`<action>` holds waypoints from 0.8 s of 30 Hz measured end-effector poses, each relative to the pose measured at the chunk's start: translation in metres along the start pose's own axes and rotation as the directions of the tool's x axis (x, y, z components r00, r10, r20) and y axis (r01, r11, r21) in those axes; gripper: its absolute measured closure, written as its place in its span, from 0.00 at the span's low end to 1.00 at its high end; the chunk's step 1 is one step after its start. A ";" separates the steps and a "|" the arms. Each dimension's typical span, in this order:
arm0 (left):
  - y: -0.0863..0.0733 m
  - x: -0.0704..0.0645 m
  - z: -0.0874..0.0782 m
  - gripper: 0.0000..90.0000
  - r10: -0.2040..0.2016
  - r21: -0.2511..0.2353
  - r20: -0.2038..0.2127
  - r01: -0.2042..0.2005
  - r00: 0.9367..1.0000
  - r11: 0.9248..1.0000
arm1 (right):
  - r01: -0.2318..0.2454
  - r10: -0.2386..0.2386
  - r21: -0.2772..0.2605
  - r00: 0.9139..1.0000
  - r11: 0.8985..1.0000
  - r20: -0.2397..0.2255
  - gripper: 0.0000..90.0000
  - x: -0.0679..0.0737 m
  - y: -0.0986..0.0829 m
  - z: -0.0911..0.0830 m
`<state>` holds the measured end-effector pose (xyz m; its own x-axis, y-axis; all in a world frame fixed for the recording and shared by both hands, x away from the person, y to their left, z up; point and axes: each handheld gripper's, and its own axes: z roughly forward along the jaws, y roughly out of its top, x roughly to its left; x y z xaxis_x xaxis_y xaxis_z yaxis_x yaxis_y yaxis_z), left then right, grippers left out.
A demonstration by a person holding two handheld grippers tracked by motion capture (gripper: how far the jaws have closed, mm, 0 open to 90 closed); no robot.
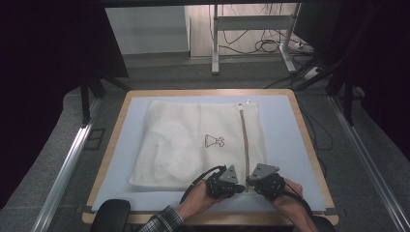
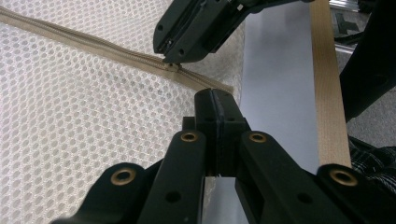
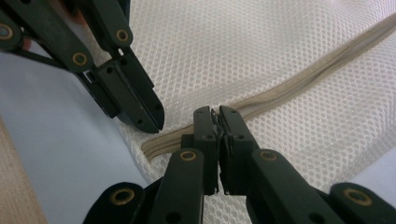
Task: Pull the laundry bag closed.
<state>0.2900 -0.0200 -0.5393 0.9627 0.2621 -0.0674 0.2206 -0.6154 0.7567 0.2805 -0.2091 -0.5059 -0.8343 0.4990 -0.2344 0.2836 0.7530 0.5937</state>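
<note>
Two tools at the near end of a mesh laundry bag's zipper

The right tool has its jaws pressed together at the zipper, seemingly pinching the slider, though the pull itself is hidden. The left tool is also closed, at the bag's near corner; whether it grips mesh I cannot tell. The mesh laundry bag lies flat on the blue surface. It looks light, soft and limp, likely to bunch, so hold the fabric end taut and draw the small pull tab.
</note>
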 end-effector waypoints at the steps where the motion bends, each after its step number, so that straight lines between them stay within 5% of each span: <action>1: 0.000 0.000 0.000 1.00 0.001 -0.001 -0.001 -0.001 1.000 1.000 | -0.003 0.003 0.000 1.000 1.000 0.009 0.95 -0.001 0.000 0.000; 24: 0.000 0.000 0.000 1.00 0.000 -0.002 0.001 0.000 1.000 1.000 | 0.002 -0.001 -0.010 0.999 1.000 0.035 0.95 -0.009 0.002 0.003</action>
<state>0.2900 -0.0197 -0.5394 0.9628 0.2614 -0.0680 0.2203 -0.6143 0.7577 0.2896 -0.2108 -0.5053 -0.8177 0.5127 -0.2620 0.2774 0.7495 0.6011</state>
